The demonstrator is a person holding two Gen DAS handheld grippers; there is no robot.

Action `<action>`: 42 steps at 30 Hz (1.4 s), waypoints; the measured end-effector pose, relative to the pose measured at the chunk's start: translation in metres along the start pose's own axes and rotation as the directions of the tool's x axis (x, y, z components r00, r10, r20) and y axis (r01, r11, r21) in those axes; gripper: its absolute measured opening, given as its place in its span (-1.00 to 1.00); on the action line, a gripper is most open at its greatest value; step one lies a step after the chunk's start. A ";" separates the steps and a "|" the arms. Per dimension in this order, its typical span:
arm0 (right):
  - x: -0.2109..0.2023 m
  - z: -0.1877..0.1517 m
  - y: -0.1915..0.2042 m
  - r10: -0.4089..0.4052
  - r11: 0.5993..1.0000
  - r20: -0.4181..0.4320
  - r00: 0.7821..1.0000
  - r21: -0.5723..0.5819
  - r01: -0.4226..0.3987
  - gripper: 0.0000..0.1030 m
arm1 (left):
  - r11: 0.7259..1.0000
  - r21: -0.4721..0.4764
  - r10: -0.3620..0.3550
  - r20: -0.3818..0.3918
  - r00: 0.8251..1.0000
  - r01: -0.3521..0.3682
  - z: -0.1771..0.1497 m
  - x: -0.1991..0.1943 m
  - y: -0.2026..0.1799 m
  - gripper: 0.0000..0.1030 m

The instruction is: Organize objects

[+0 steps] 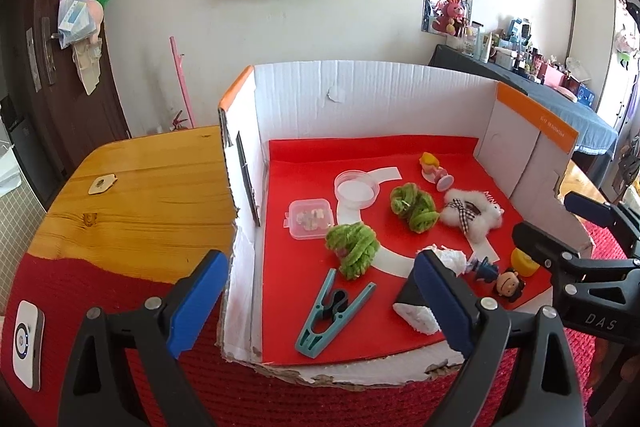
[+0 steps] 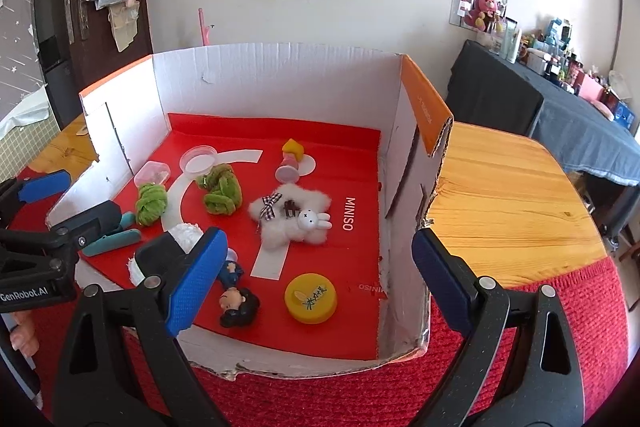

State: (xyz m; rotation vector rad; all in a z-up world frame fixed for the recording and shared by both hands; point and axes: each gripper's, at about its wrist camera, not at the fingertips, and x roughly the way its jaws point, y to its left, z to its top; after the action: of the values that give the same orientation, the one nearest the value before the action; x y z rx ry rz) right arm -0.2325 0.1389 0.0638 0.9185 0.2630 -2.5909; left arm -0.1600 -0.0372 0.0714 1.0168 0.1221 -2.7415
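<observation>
The left tool point(image 1: 320, 303) is spread wide and grips nothing; it hangs at the near edge of the box point(image 1: 360, 95), over the teal clip point(image 1: 332, 311), a stance that suits choosing a piece rather than lifting one. The right tool point(image 2: 320, 291) is likewise spread and bare, poised over the box's near right part, above the yellow cap point(image 2: 311, 298) and beside the doll point(image 2: 238, 303).

The front wall of the box is cut low, probably so both tools can reach in from the front. Every task piece lies loose on the red mat point(image 2: 280, 143): two green yarn knots point(image 2: 220, 191), a fluffy star with a bunny point(image 2: 292, 217), a small clear case point(image 1: 310, 219), a round clear lid point(image 1: 356, 187), and a pink and yellow toy point(image 2: 290, 163) tipped on its side. They are scattered, not grouped, so sorting appears barely begun.

The box rests on a red cloth point(image 2: 520, 307) over the wooden bench point(image 2: 500, 195).
</observation>
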 end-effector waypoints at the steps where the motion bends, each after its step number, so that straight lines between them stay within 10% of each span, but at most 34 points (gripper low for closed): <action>1: 0.000 0.000 0.000 -0.001 1.000 -0.001 1.000 -0.002 0.001 0.84 | 1.000 0.001 0.001 0.000 1.000 -0.001 0.000 0.000 0.000 0.86; 42: -0.005 0.001 -0.006 0.010 1.000 -0.002 1.000 0.029 -0.010 0.84 | 1.000 0.000 -0.003 0.001 1.000 0.003 -0.002 -0.005 -0.005 0.86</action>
State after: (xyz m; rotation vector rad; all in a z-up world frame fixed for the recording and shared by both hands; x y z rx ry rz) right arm -0.2321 0.1454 0.0677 0.9302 0.2211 -2.5915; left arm -0.1566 -0.0312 0.0730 1.0158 0.1240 -2.7450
